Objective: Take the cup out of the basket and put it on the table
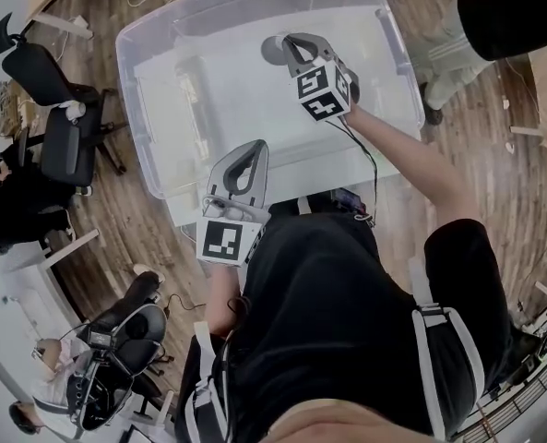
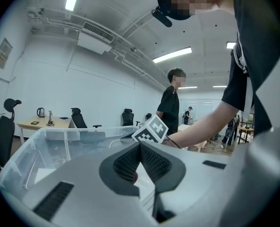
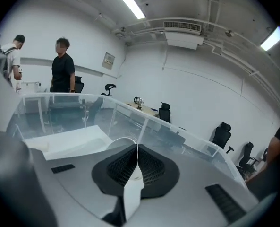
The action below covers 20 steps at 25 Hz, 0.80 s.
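The right gripper (image 1: 291, 42) has its fingers closed on the thin white wall of the cup (image 3: 131, 188), held over the inside of the clear basket (image 1: 130, 81) in the upper middle of the head view. The cup's long axis seems to run along the fingers, its far end toward the upper left, though little of it shows. The left gripper (image 2: 140, 145), fingers together with nothing held, sits at the basket's near rim.

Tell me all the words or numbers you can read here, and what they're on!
Nothing here can be read.
Cubes on left gripper and right gripper: black-and-white squares only, no letters.
Wall poster: too small to read.
Cup in right gripper: no print visible.
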Available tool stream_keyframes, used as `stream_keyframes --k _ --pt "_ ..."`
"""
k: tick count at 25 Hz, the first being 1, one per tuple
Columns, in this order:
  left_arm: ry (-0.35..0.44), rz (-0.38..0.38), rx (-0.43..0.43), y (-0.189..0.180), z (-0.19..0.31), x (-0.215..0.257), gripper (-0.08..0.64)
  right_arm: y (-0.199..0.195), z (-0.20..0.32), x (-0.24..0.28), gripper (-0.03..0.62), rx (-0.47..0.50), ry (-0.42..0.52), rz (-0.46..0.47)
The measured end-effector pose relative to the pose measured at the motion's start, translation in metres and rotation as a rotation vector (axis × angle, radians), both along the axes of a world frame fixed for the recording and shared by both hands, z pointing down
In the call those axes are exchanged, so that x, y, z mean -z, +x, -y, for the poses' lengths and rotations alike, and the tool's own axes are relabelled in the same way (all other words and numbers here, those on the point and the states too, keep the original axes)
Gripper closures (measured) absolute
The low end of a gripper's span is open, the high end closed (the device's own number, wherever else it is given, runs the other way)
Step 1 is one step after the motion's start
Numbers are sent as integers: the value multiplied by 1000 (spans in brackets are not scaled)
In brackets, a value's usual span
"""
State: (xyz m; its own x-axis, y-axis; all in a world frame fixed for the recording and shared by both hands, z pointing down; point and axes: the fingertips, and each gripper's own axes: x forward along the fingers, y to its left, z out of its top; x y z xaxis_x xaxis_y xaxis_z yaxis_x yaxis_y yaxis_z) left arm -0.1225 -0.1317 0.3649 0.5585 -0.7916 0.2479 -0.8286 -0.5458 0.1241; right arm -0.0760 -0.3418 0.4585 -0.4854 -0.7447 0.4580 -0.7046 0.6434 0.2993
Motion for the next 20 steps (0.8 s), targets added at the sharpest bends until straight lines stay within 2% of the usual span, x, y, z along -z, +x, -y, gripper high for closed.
stream_keyframes --k 3,9,15,20 --pt "10 -13 -3 5 -3 0 543 7 -14 20 569 4 11 71" --pt "24 -17 0 14 -6 4 542 30 -36 60 569 -16 -19 299" --pt "17 -45 10 15 -11 3 542 44 -62 94 569 -8 -40 470" --pt "25 -42 20 16 -9 5 543 57 -83 115 569 22 -25 555"
